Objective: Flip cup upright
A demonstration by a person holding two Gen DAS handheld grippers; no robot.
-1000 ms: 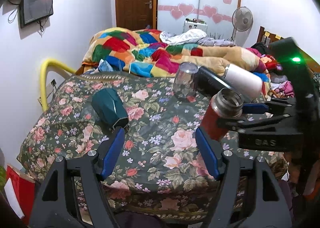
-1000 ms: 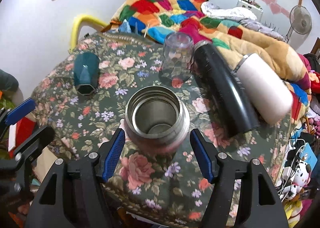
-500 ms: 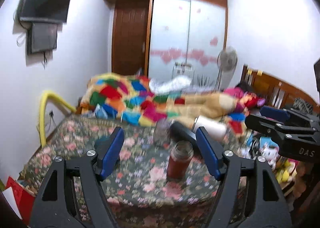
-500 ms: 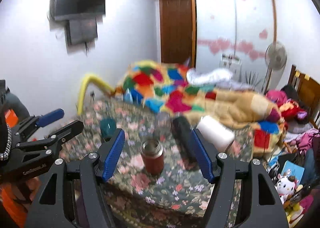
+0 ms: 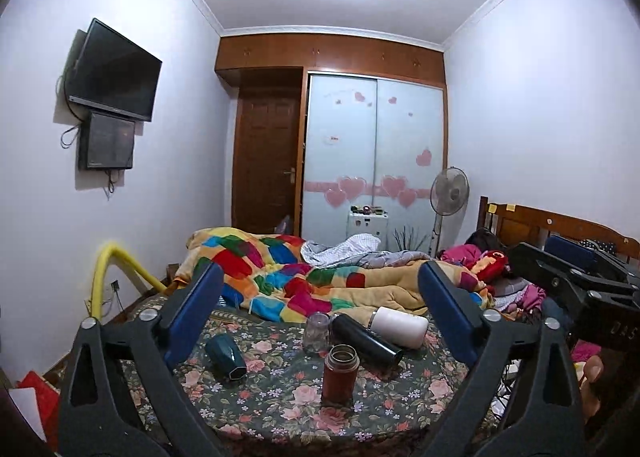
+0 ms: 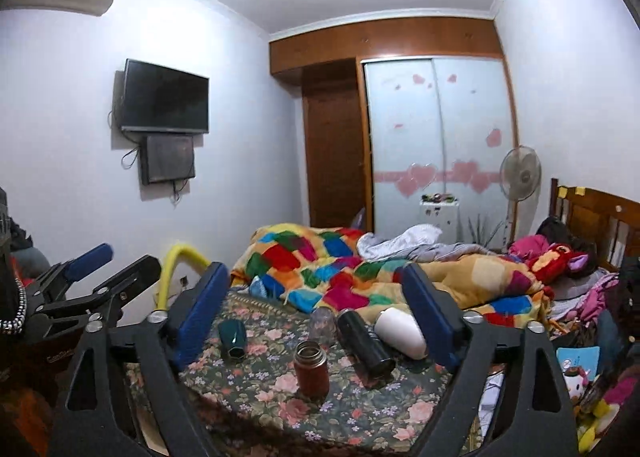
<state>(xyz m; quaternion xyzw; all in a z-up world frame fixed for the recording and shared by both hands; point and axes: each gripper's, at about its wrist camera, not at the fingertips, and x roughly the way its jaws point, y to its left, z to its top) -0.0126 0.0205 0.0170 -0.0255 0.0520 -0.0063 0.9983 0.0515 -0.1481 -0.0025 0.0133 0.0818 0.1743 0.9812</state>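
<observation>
A red steel cup [image 5: 339,373] [image 6: 311,367] stands upright, mouth up, on the floral tablecloth [image 5: 280,405] [image 6: 256,389]. My left gripper [image 5: 320,321] is open and empty, pulled well back from the table. My right gripper [image 6: 316,317] is open and empty too, also far back. A teal cup [image 5: 225,355] [image 6: 233,339] lies on its side at the left. A black flask [image 5: 366,339] [image 6: 362,341] and a white tumbler [image 5: 398,325] [image 6: 400,331] lie on their sides at the right. A clear cup [image 5: 316,331] [image 6: 323,323] stands behind the red cup.
A bed with a patchwork quilt [image 5: 280,273] lies behind the table. A yellow pipe [image 5: 108,277] curves at the left wall. A wooden headboard [image 5: 552,225] and a fan [image 5: 448,193] stand at the right. Toys [image 6: 576,377] lie at the lower right.
Both grippers have pulled back and up, away from the table. The right gripper, which was around the red cup a second ago, is clear of it. The red cup stands alone.
</observation>
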